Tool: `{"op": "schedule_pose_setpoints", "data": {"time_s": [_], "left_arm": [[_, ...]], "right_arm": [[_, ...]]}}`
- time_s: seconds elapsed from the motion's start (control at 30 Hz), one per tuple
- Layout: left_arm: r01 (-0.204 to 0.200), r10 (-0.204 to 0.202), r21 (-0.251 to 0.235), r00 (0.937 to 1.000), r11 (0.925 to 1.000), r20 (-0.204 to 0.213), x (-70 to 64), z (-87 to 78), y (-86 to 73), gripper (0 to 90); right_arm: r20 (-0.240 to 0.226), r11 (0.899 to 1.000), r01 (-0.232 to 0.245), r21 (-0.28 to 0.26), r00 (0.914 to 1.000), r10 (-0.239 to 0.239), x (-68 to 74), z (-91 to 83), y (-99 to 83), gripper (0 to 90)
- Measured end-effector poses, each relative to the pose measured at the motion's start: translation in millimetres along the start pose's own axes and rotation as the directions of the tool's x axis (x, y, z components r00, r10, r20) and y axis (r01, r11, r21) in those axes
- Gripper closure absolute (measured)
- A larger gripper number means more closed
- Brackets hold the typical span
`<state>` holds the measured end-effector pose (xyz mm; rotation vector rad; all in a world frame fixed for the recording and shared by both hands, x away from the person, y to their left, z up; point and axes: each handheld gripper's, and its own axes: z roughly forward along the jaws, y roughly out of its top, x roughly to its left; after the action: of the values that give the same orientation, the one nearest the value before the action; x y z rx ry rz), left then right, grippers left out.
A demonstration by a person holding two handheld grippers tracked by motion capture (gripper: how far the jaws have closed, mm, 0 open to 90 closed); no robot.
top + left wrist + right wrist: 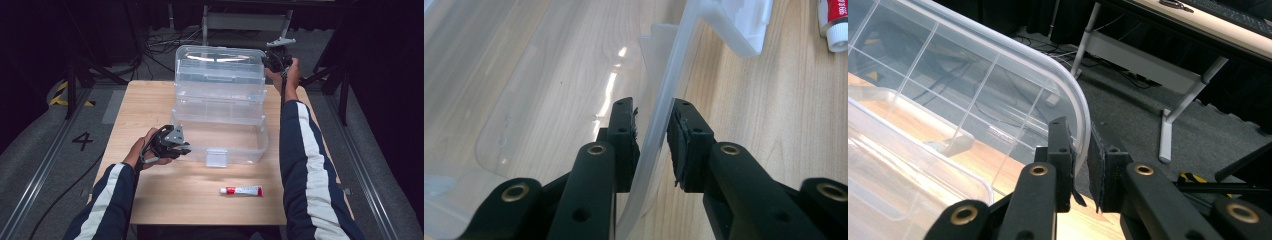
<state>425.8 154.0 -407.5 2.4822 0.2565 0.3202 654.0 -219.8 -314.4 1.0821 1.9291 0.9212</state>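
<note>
A clear plastic storage box (235,150) stands on the wooden table, its lid (220,70) raised upright at the back. My left gripper (186,147) is at the box's front left corner. In the left gripper view its jaws (653,132) straddle the thin box wall (674,65), closed on it. My right gripper (270,61) is held high at the lid's top right corner. In the right gripper view it (1080,150) pinches the lid's curved rim (1068,85) between its pads. The box looks empty inside.
A red-and-white tube (242,190) lies on the table (150,100) in front of the box, also seen in the left gripper view (835,22). A white latch (216,156) hangs on the box's front wall. Dark floor, cables and stands surround the table.
</note>
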Motion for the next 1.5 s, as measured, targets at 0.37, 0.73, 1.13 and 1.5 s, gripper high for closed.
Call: {"op": "schedule_pose_setpoints", "data": {"time_s": [0.37, 0.73, 1.13, 1.5], "left_arm": [[-0.007, 0.007, -0.015, 0.9999, 0.9999, 0.011, 1.2, 0.6, -1.4, 73.5], [0.009, -0.007, -0.036, 0.9990, 0.9993, 0.045, 4.3, 2.0, -0.9, 77.9], [0.012, -0.010, -0.045, 0.9990, 0.9989, 0.044, 4.7, 2.1, -1.5, 77.7], [0.026, -0.023, -0.054, 0.9989, 0.9982, 0.040, 4.1, 2.2, -1.9, 77.1]], "right_arm": [[0.015, 0.999, 0.004, 0.053, 0.9999, -0.005, -0.6, 6.5, -1.0, 79.9], [0.025, 0.998, -0.011, 0.059, 0.9997, 0.009, -13.5, -0.5, -6.6, 83.5], [-0.028, 1.000, 0.009, -0.001, 0.9996, -0.009, -10.8, -31.1, -6.7, 80.1], [-0.114, 0.998, 0.056, -0.030, 0.9917, -0.059, 5.0, -77.0, -24.6, 75.5]]}}
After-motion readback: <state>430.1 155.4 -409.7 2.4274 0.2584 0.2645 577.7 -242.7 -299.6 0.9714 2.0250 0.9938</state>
